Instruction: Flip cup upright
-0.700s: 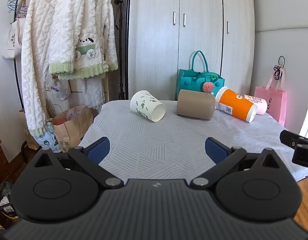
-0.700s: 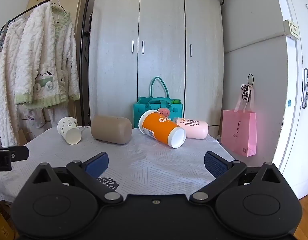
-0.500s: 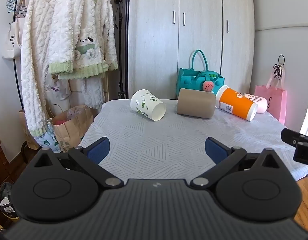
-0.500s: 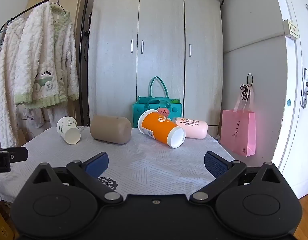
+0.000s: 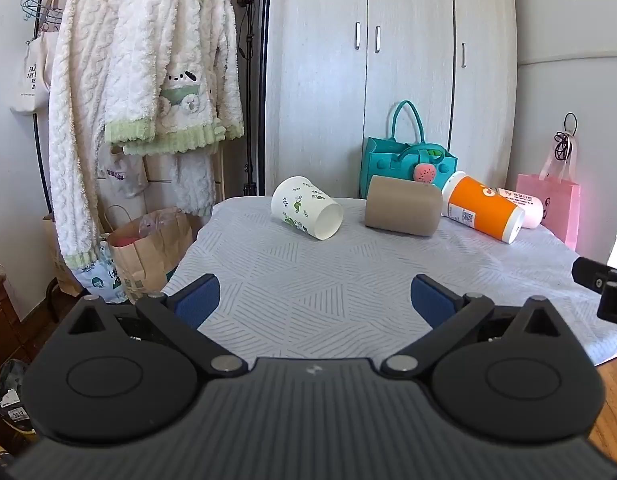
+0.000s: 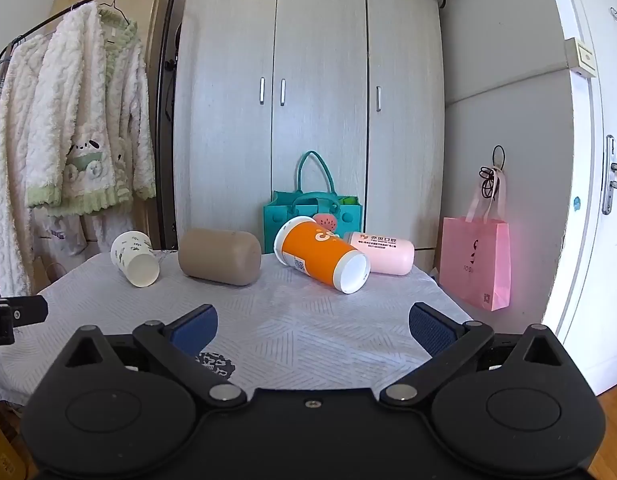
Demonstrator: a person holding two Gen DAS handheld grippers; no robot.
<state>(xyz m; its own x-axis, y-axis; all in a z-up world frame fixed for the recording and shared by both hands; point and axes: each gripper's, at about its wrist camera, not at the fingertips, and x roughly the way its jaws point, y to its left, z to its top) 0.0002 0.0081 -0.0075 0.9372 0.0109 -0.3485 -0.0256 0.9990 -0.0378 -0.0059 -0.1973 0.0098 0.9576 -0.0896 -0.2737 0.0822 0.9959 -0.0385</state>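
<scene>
Orange cup (image 6: 322,258) lying, pink cup (image 6: 382,252) maybe touching

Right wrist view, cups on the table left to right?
white leaf-print cup → brown cup → orange cup → pink cup. All four lie on their sides on the table; none is held.

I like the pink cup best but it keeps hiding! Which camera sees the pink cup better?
The right wrist view. There the pink cup lies on its side behind the orange cup, with most of its body and its printed label showing. In the left wrist view the orange cup covers much of the pink cup, leaving only its end and some of the lettering.
</scene>
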